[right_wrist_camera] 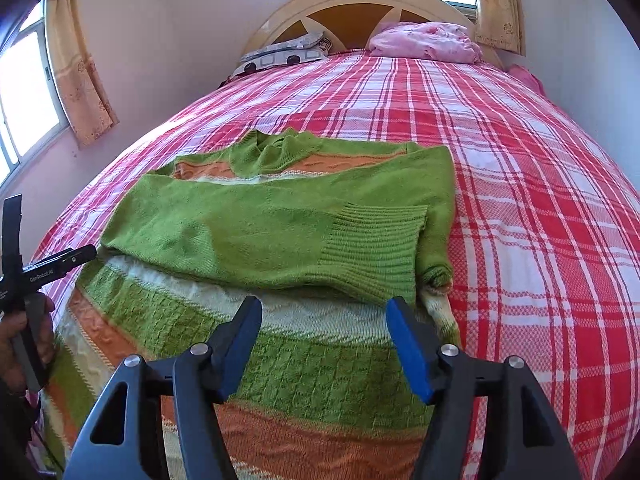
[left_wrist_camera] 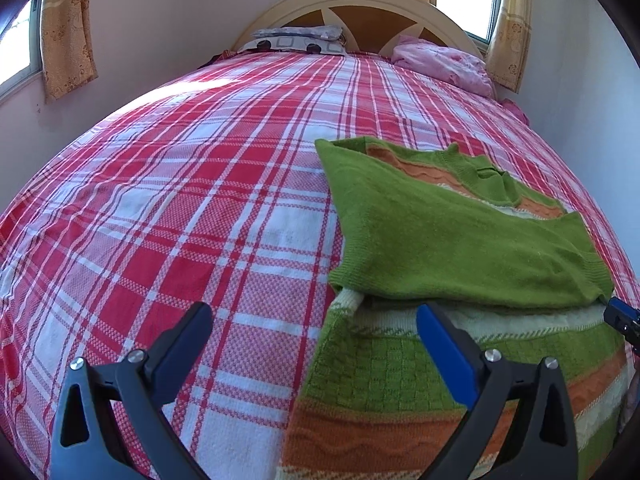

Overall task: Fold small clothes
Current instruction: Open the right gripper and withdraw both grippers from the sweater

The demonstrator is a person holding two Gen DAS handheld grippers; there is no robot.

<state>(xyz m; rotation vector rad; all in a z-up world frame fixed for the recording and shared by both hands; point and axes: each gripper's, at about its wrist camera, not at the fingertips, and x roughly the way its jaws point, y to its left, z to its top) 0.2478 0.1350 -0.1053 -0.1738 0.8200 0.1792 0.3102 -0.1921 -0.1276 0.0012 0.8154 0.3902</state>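
A small knitted sweater in green, orange and cream lies flat on the red and white plaid bed cover. Its green sleeves are folded across the chest, and the ribbed cuff lies on top. My left gripper stands open over the sweater's left edge, one finger above the bed cover and the other above the knit. My right gripper is open just before the cuff, above the sweater, with nothing between its pads. A hand holds the left gripper at the sweater's left side.
At the head of the bed lie patterned pillows and a bunched pink blanket against a cream headboard. Walls stand close on both sides, with curtained windows. Plaid cover stretches wide to the left of the sweater in the left wrist view.
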